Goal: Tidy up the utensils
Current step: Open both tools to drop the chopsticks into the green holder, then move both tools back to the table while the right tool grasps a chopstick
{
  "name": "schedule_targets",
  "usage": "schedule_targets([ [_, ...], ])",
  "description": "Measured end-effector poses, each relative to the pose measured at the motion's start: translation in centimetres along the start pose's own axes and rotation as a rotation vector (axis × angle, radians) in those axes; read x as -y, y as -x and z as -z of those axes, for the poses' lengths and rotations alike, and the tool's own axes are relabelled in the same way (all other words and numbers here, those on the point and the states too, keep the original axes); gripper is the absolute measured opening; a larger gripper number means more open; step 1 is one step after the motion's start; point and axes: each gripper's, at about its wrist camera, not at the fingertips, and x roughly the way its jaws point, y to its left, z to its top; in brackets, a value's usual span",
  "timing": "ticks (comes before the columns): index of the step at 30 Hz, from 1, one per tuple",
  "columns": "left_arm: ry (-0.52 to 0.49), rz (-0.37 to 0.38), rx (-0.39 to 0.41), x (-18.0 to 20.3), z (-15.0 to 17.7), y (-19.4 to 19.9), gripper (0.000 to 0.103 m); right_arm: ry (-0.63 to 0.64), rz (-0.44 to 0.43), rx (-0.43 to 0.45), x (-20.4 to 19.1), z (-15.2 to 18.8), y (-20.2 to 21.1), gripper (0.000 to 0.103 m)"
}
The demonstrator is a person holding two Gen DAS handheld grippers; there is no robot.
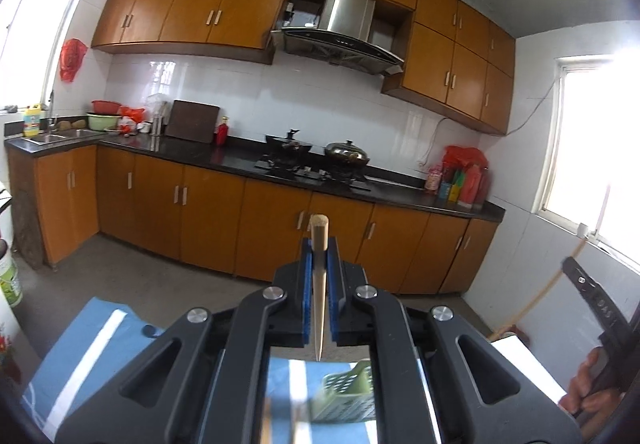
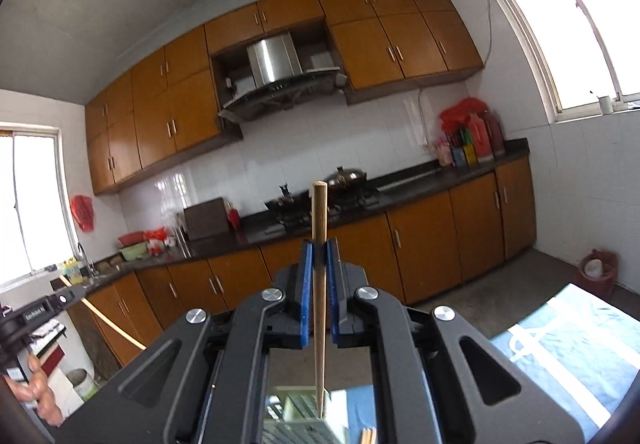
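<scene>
My left gripper [image 1: 319, 246] is shut on a wooden chopstick [image 1: 319, 284], held upright between the blue pads, thick end up and pointed tip down. A green slotted utensil basket [image 1: 346, 396] lies below it on the blue striped cloth [image 1: 88, 348]. My right gripper [image 2: 319, 249] is shut on a second wooden chopstick [image 2: 319, 284], also upright, its tip pointing down over the green basket [image 2: 298, 410]. More chopstick ends [image 2: 369, 436] show beside the basket. The right gripper's body also shows in the left wrist view [image 1: 596, 304].
Both views face a kitchen with orange cabinets [image 1: 208, 204], a black counter [image 1: 240, 158] with a stove and pots [image 1: 346, 154], and a sink [image 1: 60, 135]. A red bin [image 2: 596, 270] stands on the floor at right. The blue cloth also shows in the right view [image 2: 560, 348].
</scene>
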Motion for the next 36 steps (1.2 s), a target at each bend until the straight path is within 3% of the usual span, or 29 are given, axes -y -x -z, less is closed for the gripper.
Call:
schedule_targets([
  [6,0.000,0.035,-0.055,2.6,1.9,-3.8,0.008,0.035,-0.005,-0.048,-1.1,2.6,-3.3,0.008],
  [19,-0.037,0.029,-0.231,2.9,8.1,-8.5,0.008,0.063,0.011,-0.206,-1.0,7.1,-4.5,0.008],
  [21,-0.038,0.026,-0.241,2.6,8.4,-8.5,0.015,0.063,0.012,-0.223,-0.9,7.6,-4.4,0.008],
  [23,-0.046,0.019,-0.239,2.5,8.4,-8.3,0.030,0.062,0.018,-0.234,-0.6,7.4,-3.9,0.013],
  [24,-0.051,0.014,-0.229,2.5,8.3,-7.9,0.032,0.063,0.021,-0.234,-0.4,7.4,-3.7,0.017],
  [26,-0.053,0.009,-0.219,2.0,8.1,-7.1,0.034,0.061,0.030,-0.214,0.1,7.1,-2.6,0.040],
  [31,-0.038,-0.009,-0.190,0.5,7.5,-4.2,0.036,0.072,0.075,-0.215,1.6,7.4,0.2,0.041],
  [36,-0.049,-0.062,-0.194,-2.0,8.8,-1.1,0.040,0.033,0.173,-0.305,4.9,9.8,2.8,0.041],
])
